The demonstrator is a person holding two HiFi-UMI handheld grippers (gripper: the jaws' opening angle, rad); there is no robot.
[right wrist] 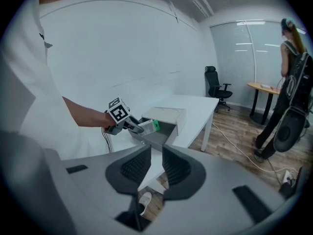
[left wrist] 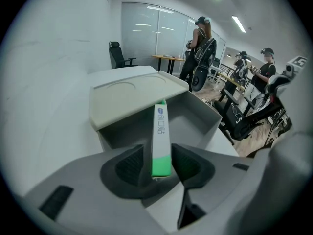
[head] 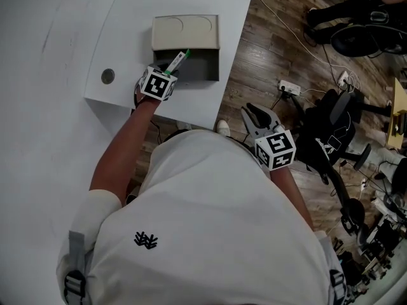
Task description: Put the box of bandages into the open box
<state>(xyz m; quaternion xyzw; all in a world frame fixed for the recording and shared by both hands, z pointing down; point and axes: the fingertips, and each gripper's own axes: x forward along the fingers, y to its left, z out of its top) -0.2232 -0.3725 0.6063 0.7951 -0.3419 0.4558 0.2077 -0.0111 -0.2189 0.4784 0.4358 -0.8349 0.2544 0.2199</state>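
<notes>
Bandage box (left wrist: 160, 136) betw. left hand-held gripper (left wrist: 158, 153) jaws, over open box (left wrist: 198, 117).

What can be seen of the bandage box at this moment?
The bandage box is a long, slim carton, cardboard by the look, white with blue print on its narrow face and bright green at both ends. Its near end sits between the jaws of the left gripper, which stand wider than the carton and do not look clamped on it. Its far end tilts up over the hollow of the open box.
</notes>
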